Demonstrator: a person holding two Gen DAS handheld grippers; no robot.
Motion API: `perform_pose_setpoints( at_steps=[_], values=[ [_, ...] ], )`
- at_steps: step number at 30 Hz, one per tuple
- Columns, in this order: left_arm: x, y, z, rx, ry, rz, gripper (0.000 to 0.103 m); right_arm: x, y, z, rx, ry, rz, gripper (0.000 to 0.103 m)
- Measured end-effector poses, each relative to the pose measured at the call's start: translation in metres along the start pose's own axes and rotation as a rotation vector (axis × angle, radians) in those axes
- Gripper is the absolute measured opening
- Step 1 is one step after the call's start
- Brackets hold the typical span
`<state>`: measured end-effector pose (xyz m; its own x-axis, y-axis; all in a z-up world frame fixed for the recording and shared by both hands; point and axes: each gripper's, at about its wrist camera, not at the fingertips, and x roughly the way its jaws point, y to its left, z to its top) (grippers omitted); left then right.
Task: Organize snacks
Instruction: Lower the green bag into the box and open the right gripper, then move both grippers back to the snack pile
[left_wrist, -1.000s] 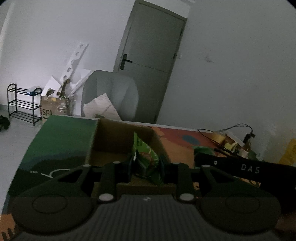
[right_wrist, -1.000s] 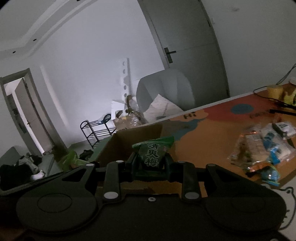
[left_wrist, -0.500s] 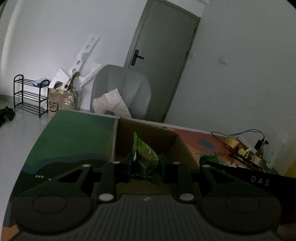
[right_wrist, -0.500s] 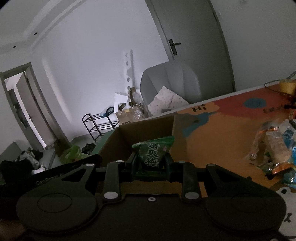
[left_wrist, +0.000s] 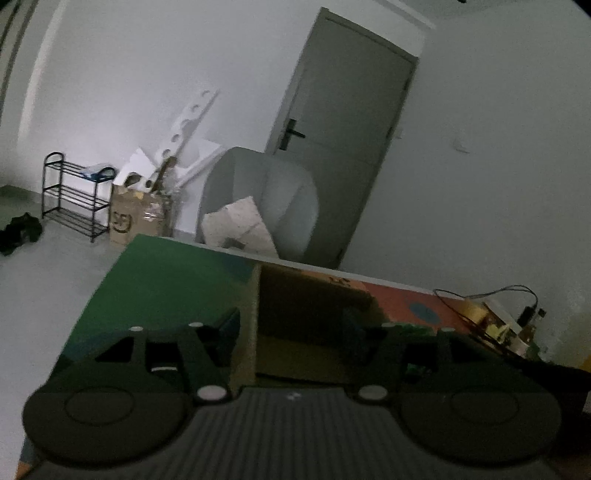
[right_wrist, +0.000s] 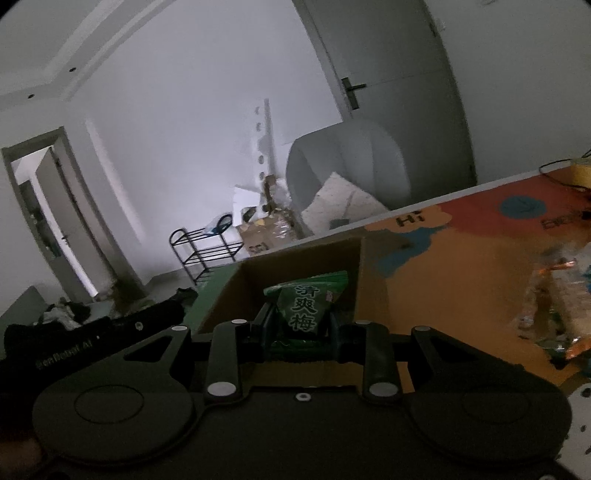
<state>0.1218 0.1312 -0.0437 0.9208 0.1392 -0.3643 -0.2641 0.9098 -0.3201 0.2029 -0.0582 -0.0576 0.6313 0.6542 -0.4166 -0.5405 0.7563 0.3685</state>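
Jaws of the left hand-held gripper (left_wrist: 291, 332) spread over box (left_wrist: 310, 306).

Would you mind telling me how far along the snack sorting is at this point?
Partly done, it seems. The left claw is open and holds nothing over the cardboard box, whose contents are too dark to make out. The right claw is shut on a green plum packet above the same box, not yet released. A pile of wrapped snacks remains on the table mat.

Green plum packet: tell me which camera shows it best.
The right wrist view: the green plum packet sits clamped in the right gripper, label readable, above the cardboard box. The left wrist view shows no packet, only the box.
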Motion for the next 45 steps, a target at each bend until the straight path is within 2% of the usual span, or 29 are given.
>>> perform_pose_setpoints(
  at_steps=[4,7,10,15,17,22,25,32,39,42,45],
  values=[
    [-0.006,0.006,-0.003,-0.015,0.004,0.039,0.08,-0.008,0.004,0.002,0.0,-0.021,0.007,0.043],
    [-0.009,0.004,-0.007,-0.016,0.012,0.049,0.089,-0.016,0.001,0.003,0.004,-0.023,-0.005,0.045],
    [-0.01,-0.002,-0.012,-0.016,0.022,0.059,0.096,-0.025,-0.004,0.002,-0.006,-0.035,-0.04,0.057],
    [-0.008,-0.018,-0.019,-0.004,0.056,0.029,0.103,-0.042,-0.019,-0.003,-0.02,-0.038,-0.077,0.067],
    [-0.009,-0.026,-0.022,0.008,0.059,0.017,0.103,-0.05,-0.028,-0.005,-0.015,-0.039,-0.11,0.075],
    [-0.014,-0.05,-0.029,0.04,0.068,-0.029,0.103,-0.07,-0.052,-0.008,0.044,-0.04,-0.146,0.081],
    [-0.014,-0.064,-0.034,0.063,0.076,-0.056,0.103,-0.079,-0.062,-0.01,0.041,-0.056,-0.212,0.085],
    [-0.006,-0.094,-0.047,0.097,0.123,-0.098,0.103,-0.101,-0.091,-0.014,0.071,-0.042,-0.286,0.087],
    [0.001,-0.128,-0.06,0.128,0.148,-0.126,0.103,-0.124,-0.127,-0.023,0.1,-0.044,-0.305,0.087],
    [0.003,-0.141,-0.065,0.135,0.147,-0.159,0.103,-0.127,-0.14,-0.025,0.111,-0.042,-0.306,0.085],
    [0.007,-0.154,-0.07,0.147,0.149,-0.193,0.103,-0.128,-0.151,-0.028,0.125,-0.039,-0.299,0.077]
  ],
)
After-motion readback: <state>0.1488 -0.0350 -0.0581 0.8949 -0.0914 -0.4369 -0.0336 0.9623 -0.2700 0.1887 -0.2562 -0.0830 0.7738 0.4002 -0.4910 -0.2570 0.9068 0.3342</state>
